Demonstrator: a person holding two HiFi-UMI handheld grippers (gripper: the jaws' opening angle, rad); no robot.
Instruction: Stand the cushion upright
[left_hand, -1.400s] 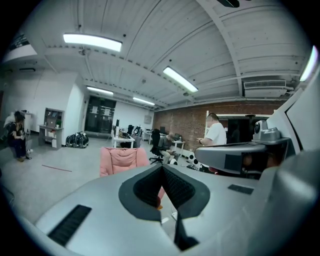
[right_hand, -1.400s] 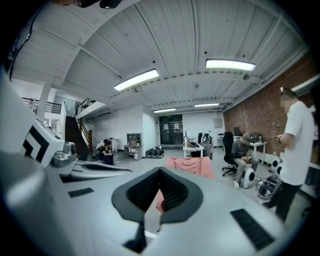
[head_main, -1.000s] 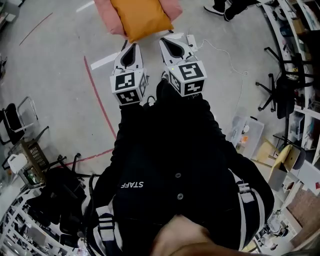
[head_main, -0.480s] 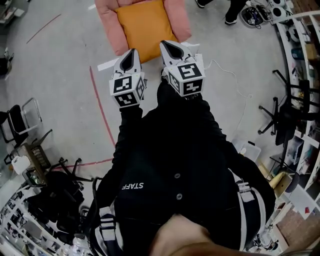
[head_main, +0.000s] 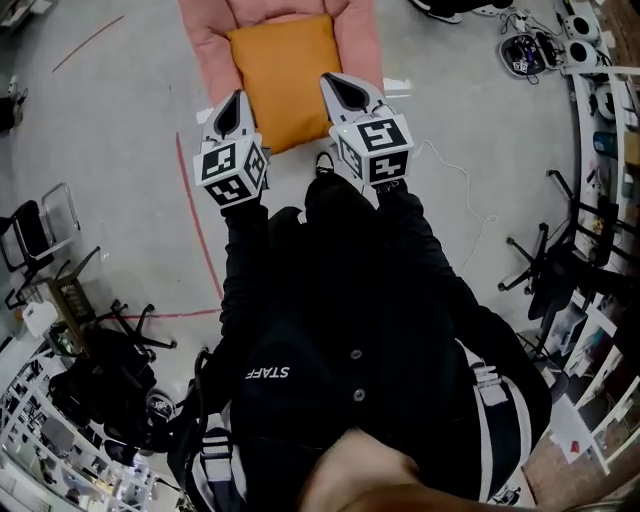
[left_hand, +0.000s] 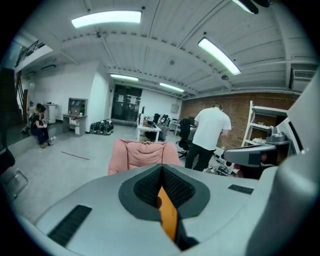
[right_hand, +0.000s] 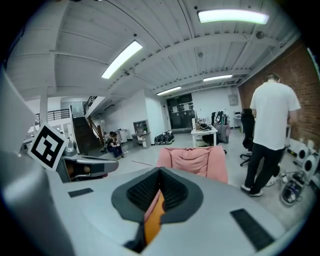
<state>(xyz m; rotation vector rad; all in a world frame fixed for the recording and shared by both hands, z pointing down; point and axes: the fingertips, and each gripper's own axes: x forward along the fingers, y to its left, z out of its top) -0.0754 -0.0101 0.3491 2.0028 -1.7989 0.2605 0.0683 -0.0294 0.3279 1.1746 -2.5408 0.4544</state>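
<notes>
An orange cushion (head_main: 280, 75) lies flat on the seat of a pink armchair (head_main: 205, 40). My left gripper (head_main: 238, 97) hovers at the cushion's near left corner, and my right gripper (head_main: 333, 80) at its near right edge. Both are shut, with nothing gripped. In the left gripper view the closed jaws (left_hand: 161, 172) show a strip of the cushion (left_hand: 167, 215) through their notch, with the armchair (left_hand: 142, 155) beyond. The right gripper view shows the same: shut jaws (right_hand: 159, 182), an orange sliver of cushion (right_hand: 152, 222) and the armchair (right_hand: 195, 157).
A person in a white shirt (right_hand: 272, 120) stands to the right of the armchair. A red tape line (head_main: 195, 200) runs down the floor on the left, and a white cable (head_main: 450, 165) lies on the right. Office chairs (head_main: 560, 270) and black bags (head_main: 110, 370) crowd the room's edges.
I have walked toward the armchair. Its seat and cushion have come from the frame's top down to my grippers, whose tips now flank the cushion's near edge. Both grippers stayed shut.
</notes>
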